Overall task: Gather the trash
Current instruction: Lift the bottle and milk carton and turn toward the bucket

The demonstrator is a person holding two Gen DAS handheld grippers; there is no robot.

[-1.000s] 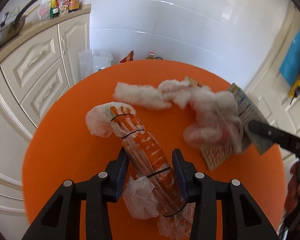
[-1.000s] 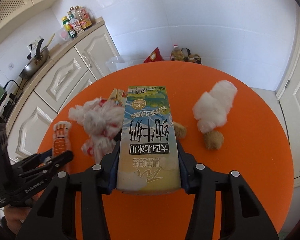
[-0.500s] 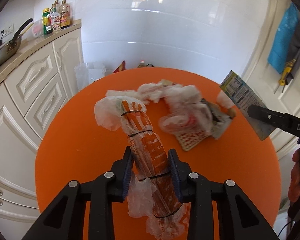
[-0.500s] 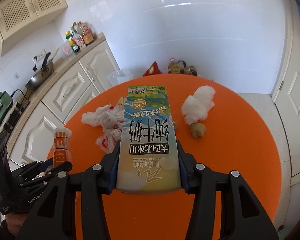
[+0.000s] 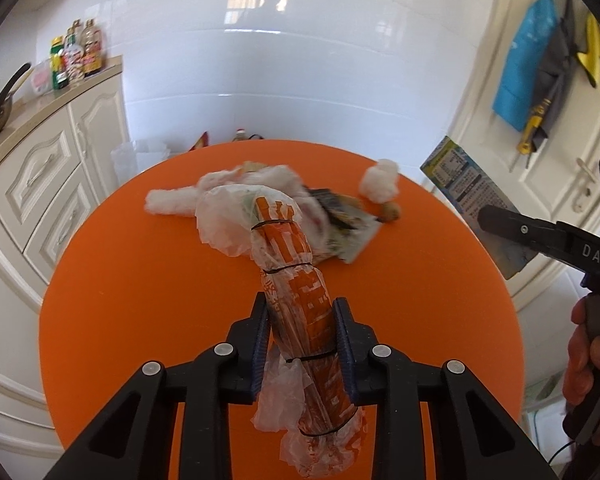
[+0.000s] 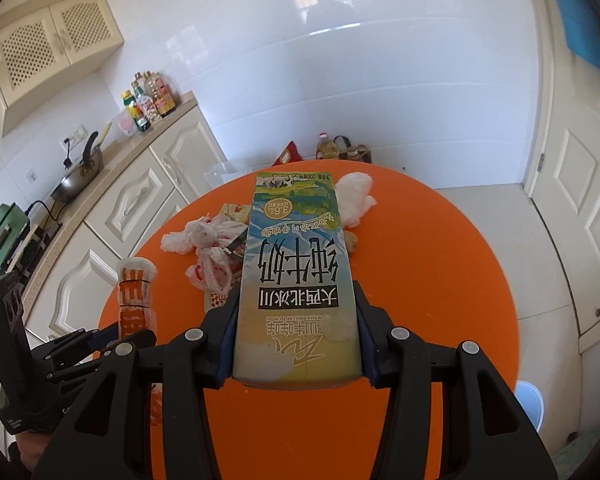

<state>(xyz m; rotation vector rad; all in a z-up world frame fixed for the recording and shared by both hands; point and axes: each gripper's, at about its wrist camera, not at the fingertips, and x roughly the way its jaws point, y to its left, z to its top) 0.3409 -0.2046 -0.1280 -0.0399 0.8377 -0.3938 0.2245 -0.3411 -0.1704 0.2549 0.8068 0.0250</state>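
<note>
Aloft, left tool (image 5: 302, 330) clamping bagged roll (image 5: 296, 280), right tool (image 6: 296, 330) gripping milk carton (image 6: 296, 280) (print inverted)

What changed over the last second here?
Both claws rose away from the table, carrying their loads up: the left claw kept the wrapped roll, the right claw the milk carton. The trash pile stayed put.

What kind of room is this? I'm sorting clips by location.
Most likely a home kitchen: a counter over cream cabinets carries a pan and condiment bottles, the walls are white tile, and an orange round table holds the trash.
</note>
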